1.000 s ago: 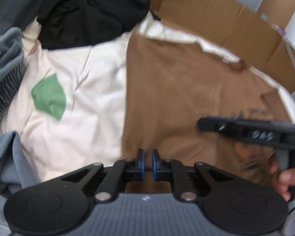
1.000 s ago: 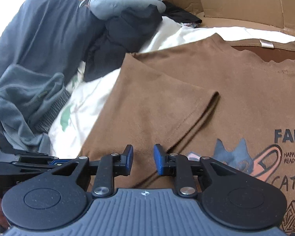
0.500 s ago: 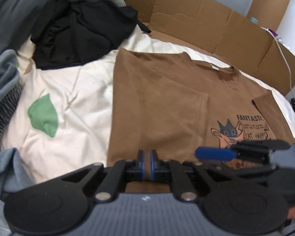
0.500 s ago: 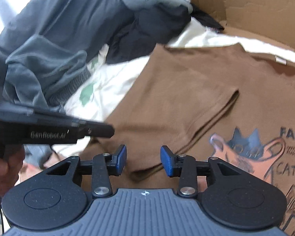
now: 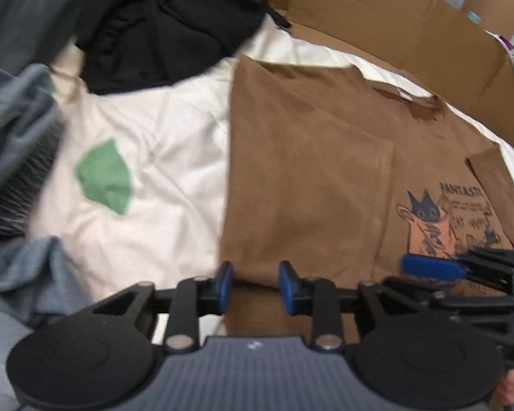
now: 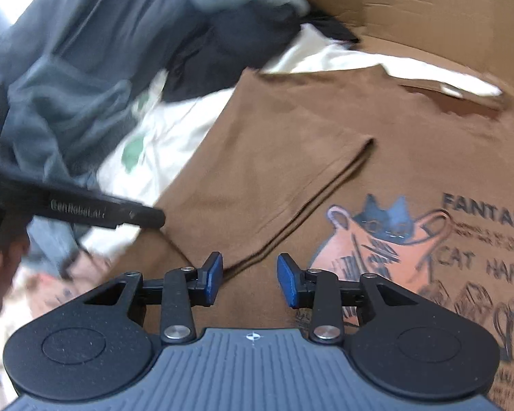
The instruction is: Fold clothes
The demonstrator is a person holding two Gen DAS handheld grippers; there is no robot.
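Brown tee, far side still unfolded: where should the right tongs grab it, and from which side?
Judging by the pose: pinch the unfolded sleeve of the brown tee at its outer hem, coming in low from the right. It lies flat, edge exposed on the cream sheet; the other side is already folded in.

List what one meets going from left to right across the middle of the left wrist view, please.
Grey clothes → green patch on the cream sheet → folded-in side of the brown T-shirt → cat print → the shirt's other sleeve.
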